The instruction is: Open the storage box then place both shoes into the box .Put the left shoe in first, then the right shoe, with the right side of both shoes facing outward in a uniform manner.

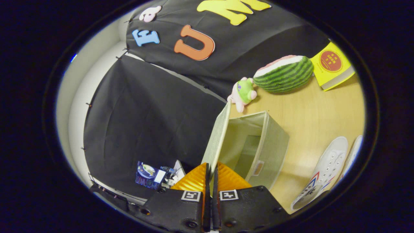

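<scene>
Storage box [258,142], one, fabric, stands on the wooden bench [310,113] just ahead of the claw [211,170], its open mouth turned toward the camera and its inside bare. Box lid [218,136] is raised and stands nearly upright along the box's left edge. The claw's two fingers are drawn close together with the lower edge of the lid pinched between them. Shoes, two, white with laces, lie side by side on the bench to the right of the box and well apart from it: the near shoe [323,171] shows its full upper, the far shoe [353,154] shows as a strip beside it. Their long axes run parallel, slanting away from the camera. Beyond the box sit one small plush toy [243,93], one watermelon cushion [284,73] and one yellow book [333,64].
</scene>
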`<state>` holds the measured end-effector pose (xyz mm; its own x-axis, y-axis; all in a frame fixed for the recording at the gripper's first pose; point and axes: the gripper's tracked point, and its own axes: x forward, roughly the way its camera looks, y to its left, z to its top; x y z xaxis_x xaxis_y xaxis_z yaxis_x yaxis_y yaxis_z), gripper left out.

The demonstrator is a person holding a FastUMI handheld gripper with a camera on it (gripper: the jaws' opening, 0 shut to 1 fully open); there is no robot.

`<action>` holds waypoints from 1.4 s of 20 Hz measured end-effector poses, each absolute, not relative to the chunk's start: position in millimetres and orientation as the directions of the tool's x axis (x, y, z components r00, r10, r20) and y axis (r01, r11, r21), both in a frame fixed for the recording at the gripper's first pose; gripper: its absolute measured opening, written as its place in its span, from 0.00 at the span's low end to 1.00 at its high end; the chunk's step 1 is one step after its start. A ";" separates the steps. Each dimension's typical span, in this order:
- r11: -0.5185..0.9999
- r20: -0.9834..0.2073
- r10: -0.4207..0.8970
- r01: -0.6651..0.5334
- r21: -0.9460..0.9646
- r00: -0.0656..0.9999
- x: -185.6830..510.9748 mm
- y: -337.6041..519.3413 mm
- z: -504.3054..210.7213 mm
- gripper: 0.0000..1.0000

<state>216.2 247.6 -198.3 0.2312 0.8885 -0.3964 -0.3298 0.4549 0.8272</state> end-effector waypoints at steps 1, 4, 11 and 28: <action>0.462 -0.400 0.883 -0.306 0.832 0.245 215.9 254.9 -188.2 0.08; 0.494 -0.419 0.862 -0.286 0.821 0.287 214.5 282.7 -164.6 0.08; 0.527 -0.431 0.849 -0.409 0.745 0.307 181.2 358.3 -115.8 0.07; 0.669 -0.591 0.743 -0.397 0.629 0.315 156.4 447.7 -169.0 1.00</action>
